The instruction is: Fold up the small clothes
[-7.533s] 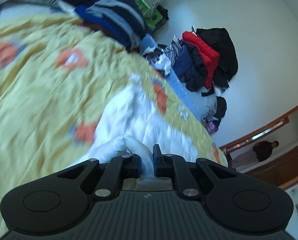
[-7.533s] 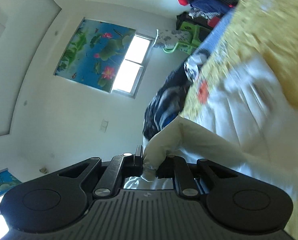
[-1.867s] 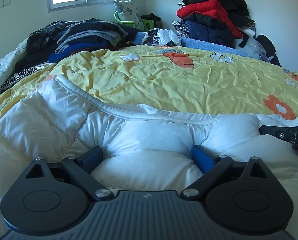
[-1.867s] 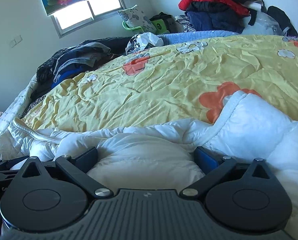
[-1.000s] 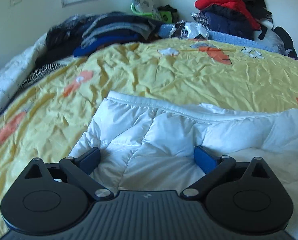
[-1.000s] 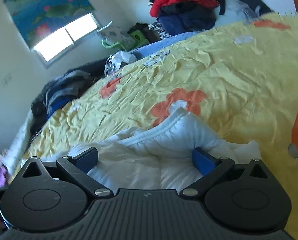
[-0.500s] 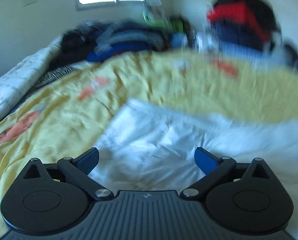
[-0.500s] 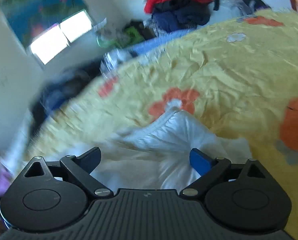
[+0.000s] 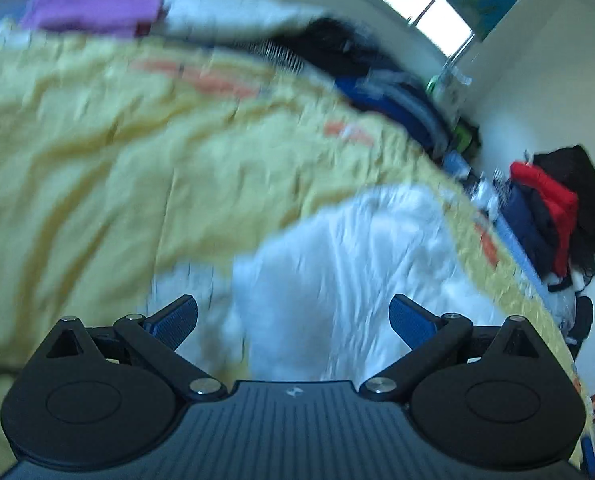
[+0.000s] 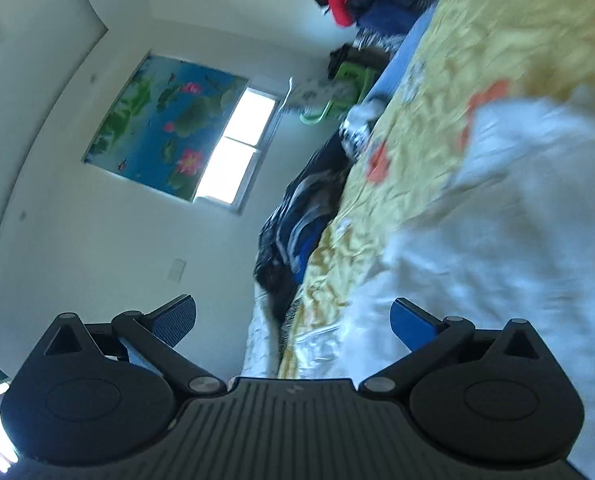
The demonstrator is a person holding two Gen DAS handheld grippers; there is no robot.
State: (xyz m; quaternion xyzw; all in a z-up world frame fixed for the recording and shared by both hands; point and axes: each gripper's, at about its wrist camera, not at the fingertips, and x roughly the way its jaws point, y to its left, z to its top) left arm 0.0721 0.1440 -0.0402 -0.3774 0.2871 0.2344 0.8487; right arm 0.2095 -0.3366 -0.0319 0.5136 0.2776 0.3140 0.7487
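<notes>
A white padded garment (image 9: 361, 256) lies on the yellow flowered bedspread (image 9: 109, 168). My left gripper (image 9: 293, 316) is open and empty, tilted, hovering above the garment's near edge. The garment also shows in the right wrist view (image 10: 509, 232), blurred, at the right. My right gripper (image 10: 293, 316) is open and empty, rolled on its side, with its right finger over the garment and its left finger against the wall background.
Dark folded clothes (image 9: 397, 96) and a purple item (image 9: 93, 4) lie along the bed's far side. A pile of red, navy and black jackets (image 9: 557, 216) stands by the wall. A window (image 10: 233, 156) and a lotus picture (image 10: 165, 124) are on the wall.
Both grippers have lifted off the white garment and rolled sideways, left swinging left, right tipping toward the wall. Both stay open. The garment stays on the bed.
</notes>
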